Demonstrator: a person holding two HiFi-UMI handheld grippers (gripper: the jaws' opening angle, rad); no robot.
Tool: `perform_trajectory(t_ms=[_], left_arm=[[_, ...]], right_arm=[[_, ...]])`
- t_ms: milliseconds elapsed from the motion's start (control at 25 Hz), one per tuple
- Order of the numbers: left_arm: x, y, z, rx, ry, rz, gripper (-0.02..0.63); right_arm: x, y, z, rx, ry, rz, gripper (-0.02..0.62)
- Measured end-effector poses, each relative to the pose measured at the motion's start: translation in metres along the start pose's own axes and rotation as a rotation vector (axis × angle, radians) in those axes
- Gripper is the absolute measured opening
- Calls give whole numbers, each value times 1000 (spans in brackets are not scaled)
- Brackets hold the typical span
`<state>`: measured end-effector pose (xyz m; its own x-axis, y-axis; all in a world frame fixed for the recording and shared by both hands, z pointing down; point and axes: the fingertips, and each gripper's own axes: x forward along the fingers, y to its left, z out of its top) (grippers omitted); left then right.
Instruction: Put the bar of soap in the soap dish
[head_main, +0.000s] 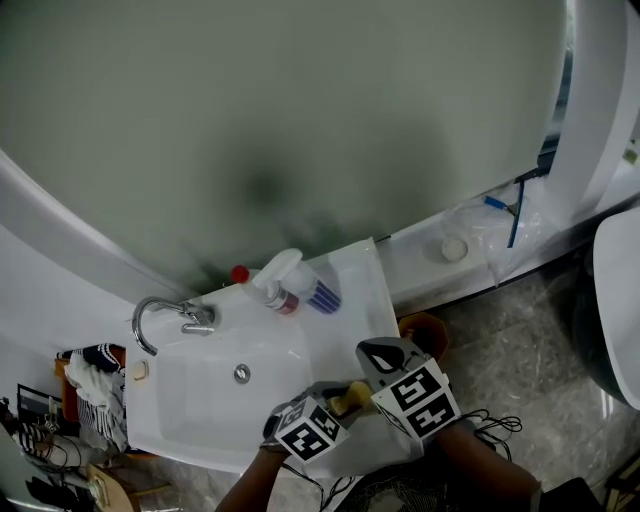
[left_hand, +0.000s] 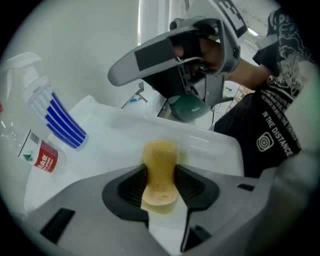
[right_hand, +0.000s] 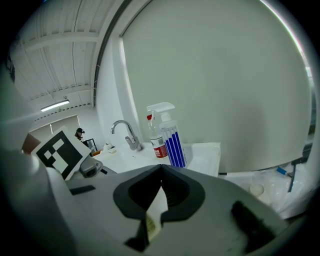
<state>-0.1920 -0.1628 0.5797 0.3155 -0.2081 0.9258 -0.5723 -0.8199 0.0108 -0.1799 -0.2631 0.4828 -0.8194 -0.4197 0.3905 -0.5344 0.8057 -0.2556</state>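
Left hand-held gripper (left_hand: 161, 175): pinching the bar of soap (left_hand: 160, 155) on its two sides.
Bar of soap: yellow, just above the sink's (left_hand: 125, 130) near right rim.
Right hand-held gripper (right_hand: 160, 167): jaws pressed together, nothing between them, at the sink's right side.
Spray bottle (right_hand: 172, 137): on the sink's back edge, right of the tap (right_hand: 125, 132).

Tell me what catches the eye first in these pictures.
The yellow bar of soap stands out first, clamped in the left gripper over the front corner of the white washbasin. Next comes a clear spray bottle with blue stripes, standing at the basin's back, right of the chrome tap in the head view.
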Motion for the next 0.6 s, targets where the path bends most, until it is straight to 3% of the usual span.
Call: perform_trajectory(t_ms=[360,600], left_arm=[[10,-3,-4,198,139,-12,184],[14,-3,-4,224,161,-23,185]], right_arm=[[0,-7,-2,16,2,-17,11],[-2,-10,-2,18,-3,-28,11]])
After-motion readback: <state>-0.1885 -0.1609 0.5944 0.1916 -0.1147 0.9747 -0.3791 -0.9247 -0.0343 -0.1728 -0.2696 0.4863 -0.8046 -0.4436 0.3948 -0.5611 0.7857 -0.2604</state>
